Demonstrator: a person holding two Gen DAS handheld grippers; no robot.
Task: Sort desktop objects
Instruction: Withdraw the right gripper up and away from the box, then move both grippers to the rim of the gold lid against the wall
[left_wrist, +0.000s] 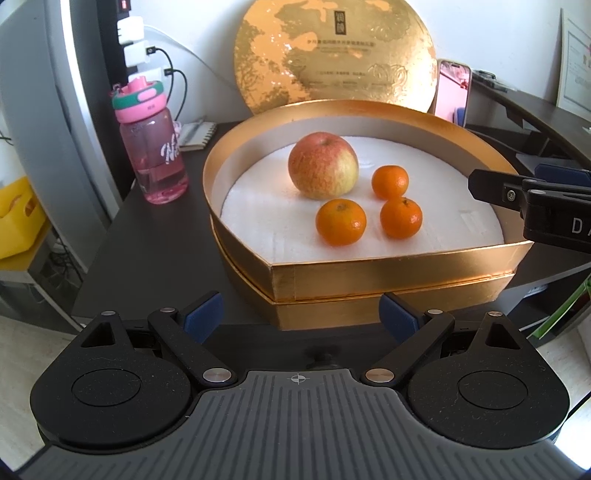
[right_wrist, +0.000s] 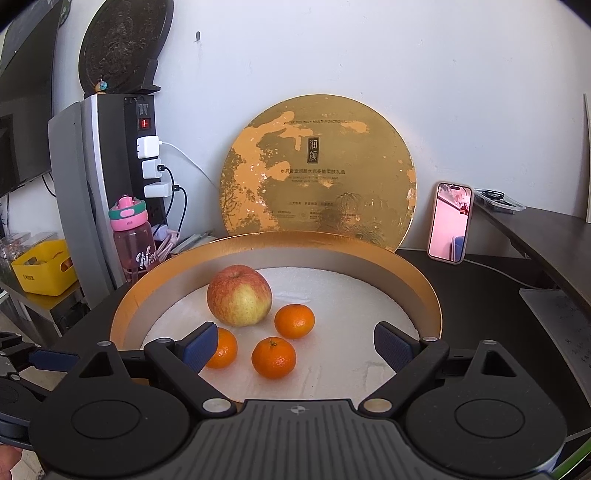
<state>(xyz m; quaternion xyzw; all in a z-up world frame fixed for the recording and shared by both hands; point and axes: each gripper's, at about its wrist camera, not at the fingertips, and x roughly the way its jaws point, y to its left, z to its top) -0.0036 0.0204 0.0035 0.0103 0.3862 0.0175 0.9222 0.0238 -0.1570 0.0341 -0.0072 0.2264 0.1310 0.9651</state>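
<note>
A round gold box (left_wrist: 369, 275) (right_wrist: 424, 291) with a white foam floor stands on the dark desk. In it lie a red-yellow apple (left_wrist: 323, 165) (right_wrist: 239, 295) and three mandarins (left_wrist: 340, 222) (left_wrist: 400, 218) (left_wrist: 389, 181) (right_wrist: 273, 357) (right_wrist: 294, 320) (right_wrist: 224, 349). My left gripper (left_wrist: 301, 315) is open and empty, in front of the box's near wall. My right gripper (right_wrist: 295, 347) is open and empty over the box's near rim, with a mandarin between its fingers' line. The right gripper also shows in the left wrist view (left_wrist: 532, 184) at the box's right side.
The gold lid (left_wrist: 334, 55) (right_wrist: 317, 173) leans on the wall behind the box. A pink water bottle (left_wrist: 151, 144) (right_wrist: 133, 240) stands left of the box, a phone (left_wrist: 452, 92) (right_wrist: 450, 223) at the back right. A yellow bin (right_wrist: 46, 267) and a power strip (right_wrist: 149, 162) are at the left.
</note>
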